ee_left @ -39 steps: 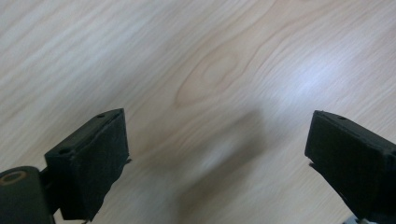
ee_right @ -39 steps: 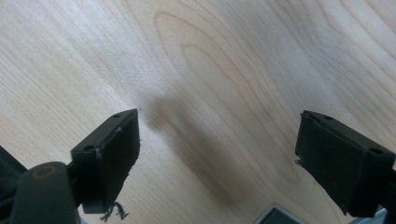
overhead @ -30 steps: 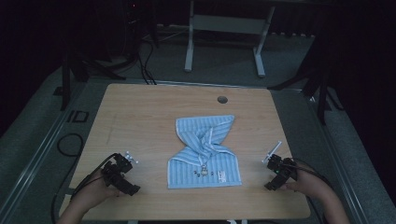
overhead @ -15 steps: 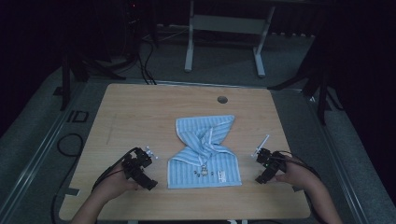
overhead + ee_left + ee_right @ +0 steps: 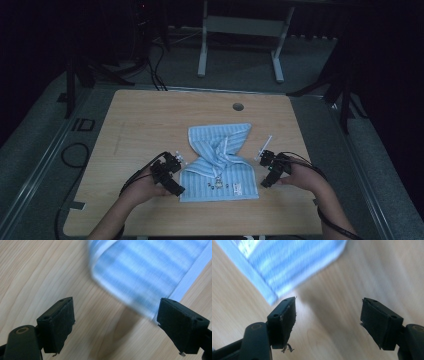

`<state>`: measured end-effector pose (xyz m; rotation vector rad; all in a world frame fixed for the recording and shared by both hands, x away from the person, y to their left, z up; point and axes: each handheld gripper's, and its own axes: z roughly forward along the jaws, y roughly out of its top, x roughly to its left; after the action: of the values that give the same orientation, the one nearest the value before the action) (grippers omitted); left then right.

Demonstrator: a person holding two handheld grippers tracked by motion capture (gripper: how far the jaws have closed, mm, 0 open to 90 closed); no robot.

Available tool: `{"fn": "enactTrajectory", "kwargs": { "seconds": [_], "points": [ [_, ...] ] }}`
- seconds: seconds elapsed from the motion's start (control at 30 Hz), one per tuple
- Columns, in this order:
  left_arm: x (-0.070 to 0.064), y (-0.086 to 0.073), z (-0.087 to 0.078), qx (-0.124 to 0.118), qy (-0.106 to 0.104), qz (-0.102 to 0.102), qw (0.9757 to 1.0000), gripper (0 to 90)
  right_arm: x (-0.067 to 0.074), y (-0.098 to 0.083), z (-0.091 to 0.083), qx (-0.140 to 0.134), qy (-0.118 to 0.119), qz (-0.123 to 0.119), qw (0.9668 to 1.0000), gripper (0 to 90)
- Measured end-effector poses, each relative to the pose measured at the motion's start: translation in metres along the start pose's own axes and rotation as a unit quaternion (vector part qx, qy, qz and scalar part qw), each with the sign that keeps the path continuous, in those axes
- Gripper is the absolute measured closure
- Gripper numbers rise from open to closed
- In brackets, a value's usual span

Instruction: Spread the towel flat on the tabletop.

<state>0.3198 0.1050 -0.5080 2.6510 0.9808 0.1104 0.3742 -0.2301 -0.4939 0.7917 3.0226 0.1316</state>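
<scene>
You are working over a light wooden table (image 5: 150,120), where a blue-and-white striped cloth (image 5: 220,160) is lying crumpled near the front edge. Your left gripper (image 5: 176,161) is hovering just beside its left edge, your right gripper (image 5: 264,159) beside its right; both jaws are spread, narrowing slightly, pinching nothing.

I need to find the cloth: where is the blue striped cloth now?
In the high view the cloth lies on the table, near its front edge and about midway across, between the left claw and the right claw.

towel (image 5: 220,162) on table (image 5: 150,115), between tongs
</scene>
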Motion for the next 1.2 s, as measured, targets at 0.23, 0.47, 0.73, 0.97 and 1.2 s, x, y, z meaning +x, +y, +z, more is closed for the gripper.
{"fn": "enactTrajectory", "kwargs": {
  "seconds": [0.23,0.47,0.73,0.97,1.2],
  "points": [
    [-0.016,0.029,0.008,-0.006,-0.003,0.024,0.9997,15.6,0.005,0.038,-0.002,-0.004,-0.008,-0.024,0.9997,33.1],
    [-0.03,0.056,0.019,-0.012,0.001,0.04,0.9991,16.8,0.01,0.073,-0.004,-0.017,-0.018,-0.039,0.9989,40.3],
    [-0.047,0.089,0.036,-0.031,0.006,0.042,0.9986,22.9,0.014,0.095,0.004,-0.023,-0.024,-0.049,0.9982,49.3],
    [-0.047,0.105,0.053,-0.032,0.02,0.034,0.9987,39.2,0.011,0.101,0.01,-0.021,-0.03,-0.041,0.9985,73.2],
    [-0.041,0.104,0.049,-0.066,0.027,0.015,0.9973,74.1,0.001,0.096,0.006,-0.028,-0.04,-0.034,0.9983,88.9]
  ]
}}
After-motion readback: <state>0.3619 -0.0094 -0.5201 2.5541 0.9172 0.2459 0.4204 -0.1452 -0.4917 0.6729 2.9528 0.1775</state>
